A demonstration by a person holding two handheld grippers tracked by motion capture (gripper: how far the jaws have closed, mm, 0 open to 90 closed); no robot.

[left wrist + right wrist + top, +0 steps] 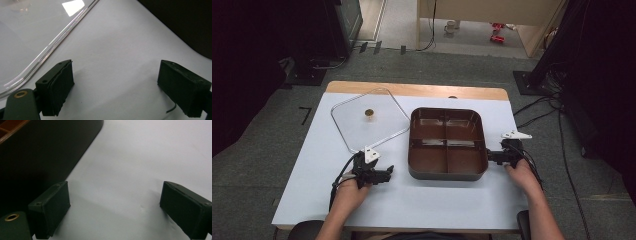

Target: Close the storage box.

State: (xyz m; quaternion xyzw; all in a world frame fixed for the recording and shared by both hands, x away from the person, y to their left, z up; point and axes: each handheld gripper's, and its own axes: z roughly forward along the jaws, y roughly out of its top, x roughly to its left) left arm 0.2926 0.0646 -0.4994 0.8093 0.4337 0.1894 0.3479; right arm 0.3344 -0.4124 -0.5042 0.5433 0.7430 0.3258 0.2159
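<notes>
With jaws spread wide and empty, the left gripper [384, 174] rests at 7 o'clock of the glass lid [362, 122], nearer to it than the equally open right gripper [490, 156] touching the brown tray [447, 172] at 3 o'clock.

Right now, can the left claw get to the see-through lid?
Probably yes. The left claw is open beside the clear lid, whose rim lies just ahead of it, with bare table between.
</notes>
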